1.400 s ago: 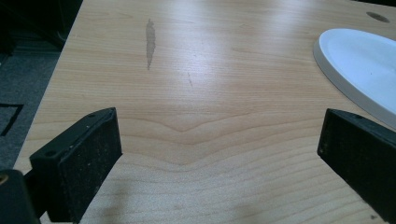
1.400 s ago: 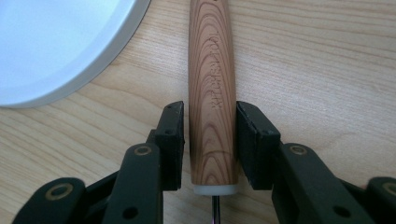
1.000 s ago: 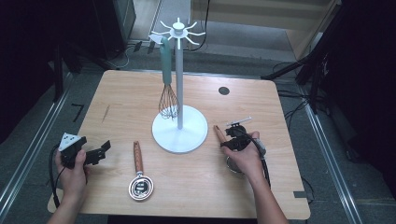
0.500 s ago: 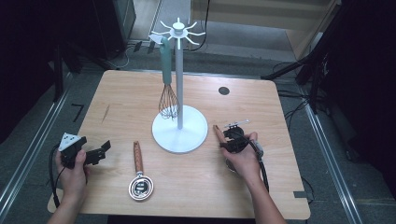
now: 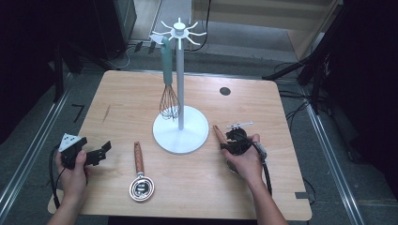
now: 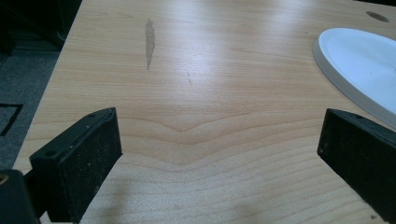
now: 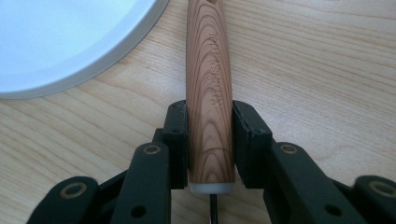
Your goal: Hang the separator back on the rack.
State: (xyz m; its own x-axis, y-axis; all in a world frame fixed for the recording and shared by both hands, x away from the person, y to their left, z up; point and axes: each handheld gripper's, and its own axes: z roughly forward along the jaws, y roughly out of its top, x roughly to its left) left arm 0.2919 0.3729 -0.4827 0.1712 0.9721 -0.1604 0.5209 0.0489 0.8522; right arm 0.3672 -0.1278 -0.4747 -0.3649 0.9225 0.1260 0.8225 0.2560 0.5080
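My right gripper (image 5: 231,139) lies low on the table, right of the white stand's base (image 5: 180,136), shut on a wooden utensil handle (image 5: 218,133). In the right gripper view both pads (image 7: 247,135) press the sides of that grained handle (image 7: 208,79); its working end is hidden under the hand. My left gripper (image 5: 102,151) hovers near the table's left front, open, with bare wood between its jaws (image 6: 219,140). A teal-handled whisk (image 5: 168,86) hangs from the stand's hooks (image 5: 179,32). A second wooden-handled utensil with a round metal head (image 5: 141,186) lies between the hands.
The stand's pole (image 5: 179,75) rises from the middle of the wooden table (image 5: 253,112). A dark round hole (image 5: 225,91) marks the table at the back right. The stand's base edge (image 6: 359,65) shows ahead of the left gripper. Cables trail from both grippers.
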